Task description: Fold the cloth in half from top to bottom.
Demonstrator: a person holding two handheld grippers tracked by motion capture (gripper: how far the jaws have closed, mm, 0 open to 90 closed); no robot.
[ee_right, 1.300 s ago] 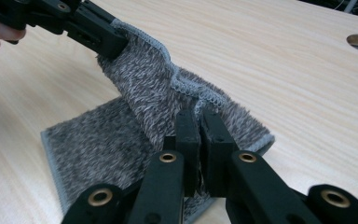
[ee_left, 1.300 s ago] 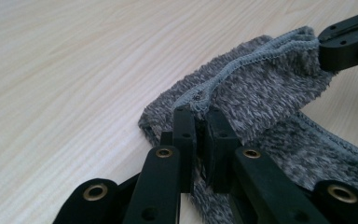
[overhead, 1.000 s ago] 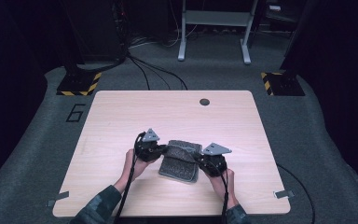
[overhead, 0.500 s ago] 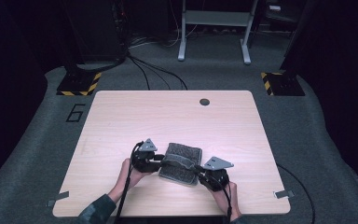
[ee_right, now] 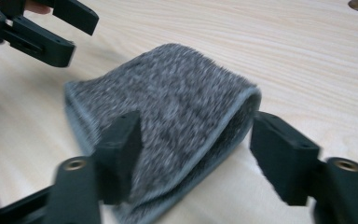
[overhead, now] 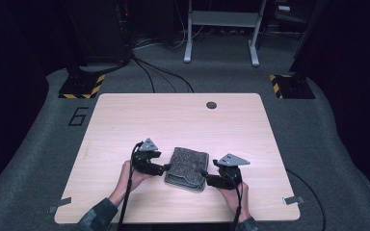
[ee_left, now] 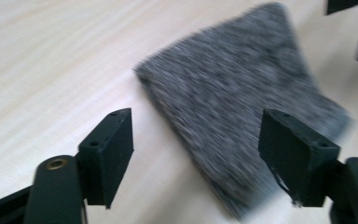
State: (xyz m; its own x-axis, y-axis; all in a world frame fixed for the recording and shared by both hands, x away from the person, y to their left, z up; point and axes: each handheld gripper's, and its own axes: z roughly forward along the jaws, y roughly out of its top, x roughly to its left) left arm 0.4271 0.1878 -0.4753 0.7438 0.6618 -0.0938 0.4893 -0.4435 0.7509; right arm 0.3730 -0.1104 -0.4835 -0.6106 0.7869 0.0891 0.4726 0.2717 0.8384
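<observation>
The pale wooden surface [overhead: 183,120] carries a folded grey cloth [overhead: 187,168] near its front edge, lying flat between both hands. The left claw [overhead: 166,167] and right claw [overhead: 203,173] have just been opening, and both now stand open with nothing gripped, so the fold looks finished; next comes backing away without snagging it.

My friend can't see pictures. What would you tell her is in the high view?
A folded grey cloth lies on a light wooden table. A person's hands hold the left gripper and right gripper at either side of it, jaws open after just opening, not gripping it.
</observation>
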